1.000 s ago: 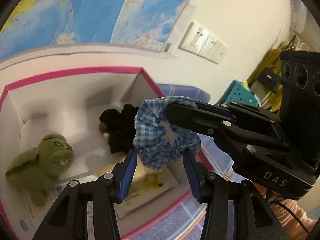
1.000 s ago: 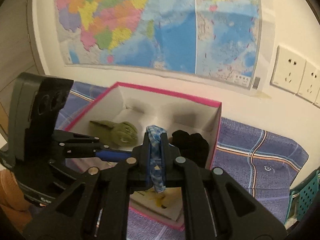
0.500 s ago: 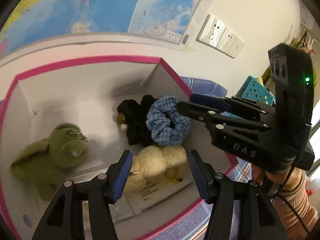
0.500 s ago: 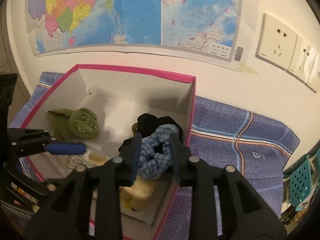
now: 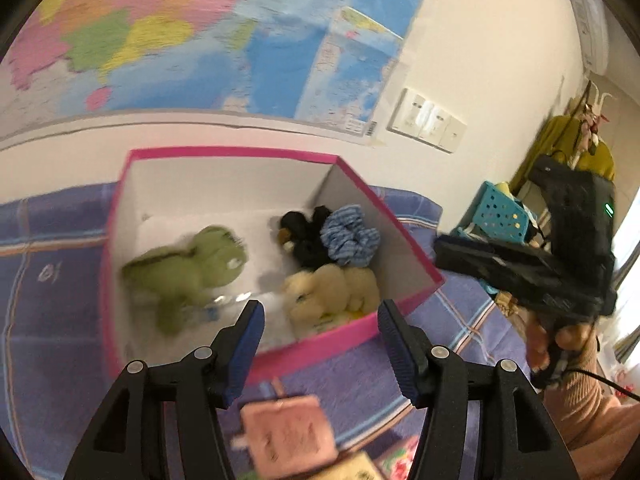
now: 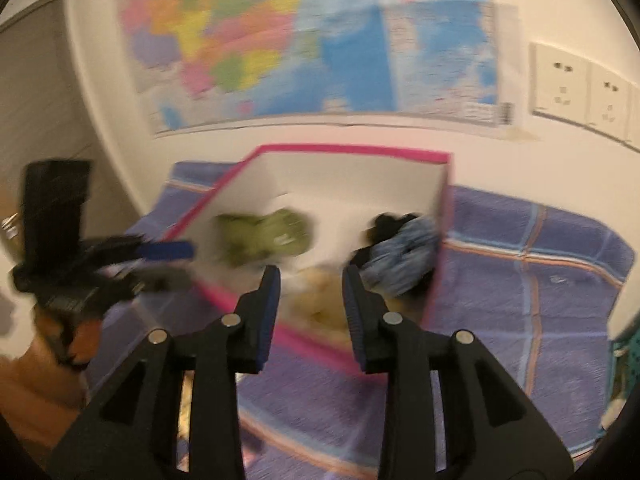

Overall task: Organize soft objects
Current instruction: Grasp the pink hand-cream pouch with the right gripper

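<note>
Box: the white cardboard box with a pink rim (image 5: 236,153) stands on the purple checked cloth (image 5: 52,240) against the wall, under the map (image 5: 192,36).
Scrunchie: the blue-and-white gingham fabric scrunchie (image 5: 349,236) lies inside the box at its right wall, touching the black plush toy (image 5: 302,236) and just behind the cream fluffy toy (image 5: 332,292).
Others in box: the green plush frog (image 5: 188,272) lies on the left part of the floor.
Left gripper (image 5: 320,332): jaws apart at a middling width, nothing between them, held outside the box's near rim.
Right gripper (image 6: 311,300): narrower gap, empty; its jaws have just been opening.
Still out: a pink flat fabric pouch (image 5: 286,436) lies on the cloth just under the left gripper.
Risk: the pouch sits low and thin, so pads could pinch the cloth with it and drag the box.
Scrunchie axis: a crumpled ring lying roughly flat, its long side running left to right along the wall; blur hides which way its hole faces.
</note>
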`<act>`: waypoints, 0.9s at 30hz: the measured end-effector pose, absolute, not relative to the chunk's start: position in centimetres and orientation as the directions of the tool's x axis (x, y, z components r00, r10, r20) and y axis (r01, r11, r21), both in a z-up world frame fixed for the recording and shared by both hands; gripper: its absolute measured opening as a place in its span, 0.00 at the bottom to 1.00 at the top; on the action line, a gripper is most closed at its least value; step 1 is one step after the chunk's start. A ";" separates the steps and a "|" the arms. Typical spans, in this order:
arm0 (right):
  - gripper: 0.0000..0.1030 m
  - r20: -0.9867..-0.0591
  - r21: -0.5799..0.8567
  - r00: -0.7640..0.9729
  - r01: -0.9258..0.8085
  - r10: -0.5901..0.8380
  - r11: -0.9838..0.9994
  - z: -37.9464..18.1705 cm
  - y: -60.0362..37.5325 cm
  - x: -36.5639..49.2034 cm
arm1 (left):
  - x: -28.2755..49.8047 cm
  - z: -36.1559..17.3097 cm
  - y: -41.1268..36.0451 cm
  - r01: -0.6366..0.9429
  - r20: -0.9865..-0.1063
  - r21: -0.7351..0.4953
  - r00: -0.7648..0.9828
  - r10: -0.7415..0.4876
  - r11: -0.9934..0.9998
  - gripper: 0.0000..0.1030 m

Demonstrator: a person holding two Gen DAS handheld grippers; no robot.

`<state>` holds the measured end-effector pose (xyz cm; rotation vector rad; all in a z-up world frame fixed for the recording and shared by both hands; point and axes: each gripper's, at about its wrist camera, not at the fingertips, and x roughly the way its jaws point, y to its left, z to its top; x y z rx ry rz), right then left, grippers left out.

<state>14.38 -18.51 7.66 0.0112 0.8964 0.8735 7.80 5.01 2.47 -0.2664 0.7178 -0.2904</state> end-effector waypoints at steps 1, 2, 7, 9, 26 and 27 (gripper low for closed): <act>0.33 -0.667 0.385 0.269 -0.675 0.695 0.630 7.5 -18.3 13.3 | 7.4 2.2 5.4 0.162 -0.608 -0.341 0.713 -0.349 0.926 0.60; 0.33 -0.664 0.404 0.240 -0.683 0.709 0.609 7.3 -18.1 12.6 | 6.9 1.9 5.8 0.148 -0.613 -0.348 0.711 -0.344 0.926 0.60; 0.33 -0.691 0.470 0.124 -0.671 0.712 0.573 4.1 -16.4 10.0 | 5.2 -0.9 7.3 0.083 -0.661 -0.366 0.678 -0.322 0.927 0.60; 0.33 -0.708 0.502 0.075 -0.646 0.703 0.575 2.2 -15.6 9.5 | 5.0 -2.1 7.6 0.063 -0.678 -0.377 0.661 -0.321 0.924 0.60; 0.33 -0.741 0.574 -0.033 -0.549 0.671 0.607 -3.1 -12.4 8.3 | 4.5 -8.0 6.8 0.029 -0.760 -0.390 0.555 -0.339 0.921 0.58; 0.33 -0.741 0.574 -0.033 -0.548 0.670 0.608 -3.1 -12.3 8.3 | 4.6 -8.1 6.8 0.029 -0.761 -0.389 0.553 -0.340 0.921 0.58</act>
